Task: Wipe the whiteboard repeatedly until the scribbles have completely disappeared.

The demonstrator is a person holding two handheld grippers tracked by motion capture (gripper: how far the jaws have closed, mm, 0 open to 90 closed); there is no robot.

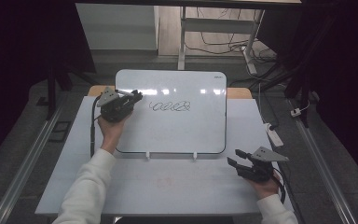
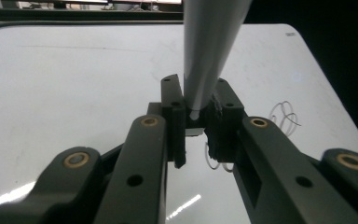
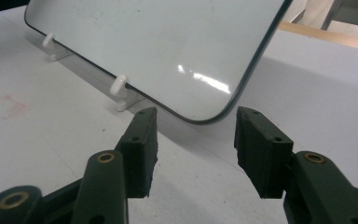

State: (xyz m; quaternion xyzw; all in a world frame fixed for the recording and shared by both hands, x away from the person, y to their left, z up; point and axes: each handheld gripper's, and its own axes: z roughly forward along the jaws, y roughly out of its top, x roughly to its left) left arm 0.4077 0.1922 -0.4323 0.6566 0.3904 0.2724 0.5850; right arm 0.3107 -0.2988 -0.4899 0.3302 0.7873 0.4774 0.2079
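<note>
The person's left tongs (image 1: 131, 99) are gripping a grey marker pen (image 2: 212, 51), jaws clamped tight on its barrel near the narrow end, as the left gripper view is showing from close up. In the high view the left tongs are hovering over the upper left part of the whiteboard (image 1: 177, 135), which is lying propped on two small white feet (image 1: 148, 155) on the pale surface (image 1: 177, 186).

The relation that matters is between the pen and the black scribble (image 1: 169, 106) on the whiteboard. The scribble is sitting just to the right of the left tongs in the high view, near them but not touching. In the left gripper view the pen's long axis is running from the jaws up and away across the whiteboard, and parts of the looped lines (image 2: 284, 116) are showing beyond and beneath the jaws. Which end of the pen is facing the board I cannot tell. Judging from this, the left hand is much the nearer to the scribble and is the one doing the work there.

The right tongs (image 1: 235, 158) are resting off the whiteboard, near its lower right corner (image 3: 209, 116). Their jaws are standing partly open with nothing between them, pointing towards that corner, which is lying just beyond their tips.
</note>
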